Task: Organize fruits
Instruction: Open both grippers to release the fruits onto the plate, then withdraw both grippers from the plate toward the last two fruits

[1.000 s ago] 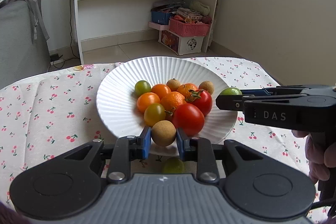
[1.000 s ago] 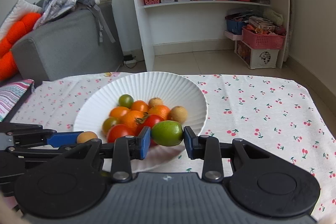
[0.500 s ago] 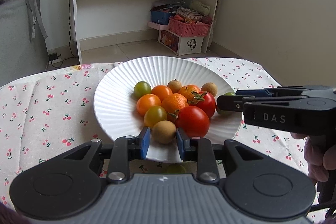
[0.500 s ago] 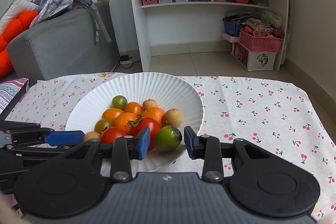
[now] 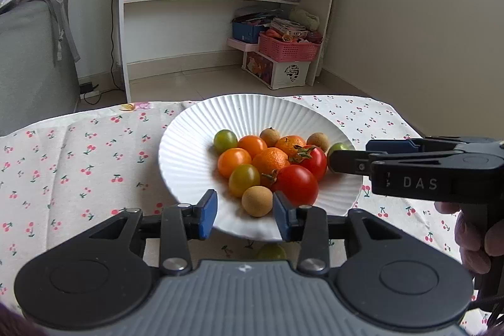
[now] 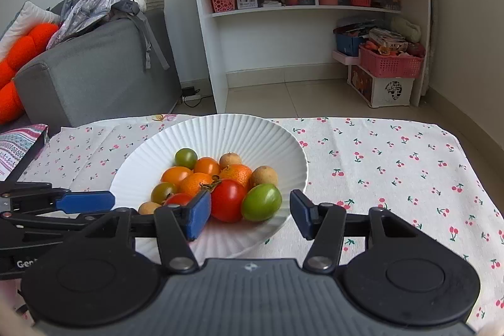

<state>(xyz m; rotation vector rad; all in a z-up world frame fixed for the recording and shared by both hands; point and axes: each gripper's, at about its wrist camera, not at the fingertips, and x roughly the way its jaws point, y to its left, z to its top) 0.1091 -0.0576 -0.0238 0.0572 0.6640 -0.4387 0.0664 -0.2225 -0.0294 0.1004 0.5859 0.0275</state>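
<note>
Plate [image 6: 239, 131]: white, ribbed, matt, paper-like. Red tomato [image 6: 227, 200] and green tomato [image 6: 261, 201]: glossy, smooth skin. Tan fruit [image 5: 257, 200]: dull, finely rough. Bench cloth [image 6: 393, 166]: woven fabric, cherry print. Right hand-held gripper [image 6: 250, 214]: matt black plastic, blue pads [image 6: 197, 214], metal screws.

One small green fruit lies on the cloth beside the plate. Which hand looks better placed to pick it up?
Left. The green fruit lies on the cloth just under the open left hand-held gripper, at the white plate's near rim. The right hand-held gripper is also open, but its camera doesn't show that fruit.
</note>
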